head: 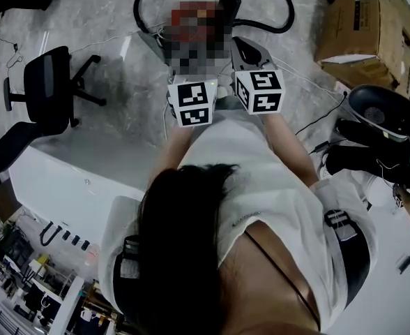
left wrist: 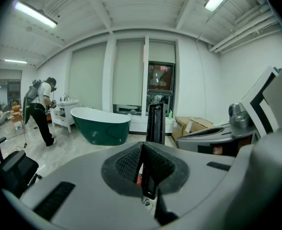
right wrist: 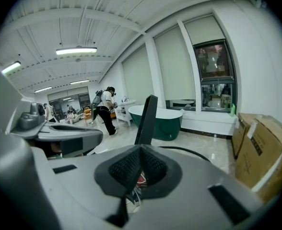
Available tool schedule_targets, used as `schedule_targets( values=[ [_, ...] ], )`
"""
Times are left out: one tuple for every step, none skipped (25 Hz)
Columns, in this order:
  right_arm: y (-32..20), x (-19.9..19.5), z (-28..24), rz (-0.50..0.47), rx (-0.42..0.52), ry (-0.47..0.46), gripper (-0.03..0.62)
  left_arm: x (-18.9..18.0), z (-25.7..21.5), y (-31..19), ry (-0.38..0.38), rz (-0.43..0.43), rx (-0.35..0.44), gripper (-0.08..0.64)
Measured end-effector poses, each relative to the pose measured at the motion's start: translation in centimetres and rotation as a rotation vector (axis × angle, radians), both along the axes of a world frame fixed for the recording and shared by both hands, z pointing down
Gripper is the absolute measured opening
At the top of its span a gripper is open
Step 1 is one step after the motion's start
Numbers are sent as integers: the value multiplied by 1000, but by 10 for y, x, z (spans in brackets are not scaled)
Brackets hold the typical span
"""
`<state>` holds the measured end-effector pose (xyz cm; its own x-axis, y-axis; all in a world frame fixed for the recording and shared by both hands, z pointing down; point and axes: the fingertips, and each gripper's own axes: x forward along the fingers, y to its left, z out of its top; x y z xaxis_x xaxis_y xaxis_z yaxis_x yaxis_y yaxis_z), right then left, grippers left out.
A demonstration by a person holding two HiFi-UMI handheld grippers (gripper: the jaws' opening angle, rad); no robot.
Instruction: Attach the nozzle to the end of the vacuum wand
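Vacuum wand [left wrist: 155,121]: base hidden | left gripper [left wrist: 142,150] closed | right gripper [right wrist: 140,150] closed

A green bathtub [left wrist: 100,126], cardboard boxes [head: 369,26] and a black office chair [head: 48,86] stand on the floor.

No text can be read; the white label [head: 349,58] on the cardboard box [head: 376,26] is too small.

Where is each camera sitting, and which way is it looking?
Head view: on the person's head, looking steeply down at the floor; shows hair, arms, both marker cubes.
Left gripper view: on the left claw, looking along its shut jaws toward the green bathtub.
Right gripper view: on the right claw, jaws shut, facing that bathtub too; left claw shows at left.
Both gripper views share the bathtub.
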<state>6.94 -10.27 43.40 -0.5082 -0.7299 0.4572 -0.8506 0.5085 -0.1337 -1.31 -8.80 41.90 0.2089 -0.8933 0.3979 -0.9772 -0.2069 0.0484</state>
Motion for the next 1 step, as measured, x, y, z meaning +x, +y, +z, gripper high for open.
schedule_targets(
  values=[
    [0, 0, 0, 4, 0, -3, 15, 0, -1, 0, -5, 0, 6, 2]
  ],
)
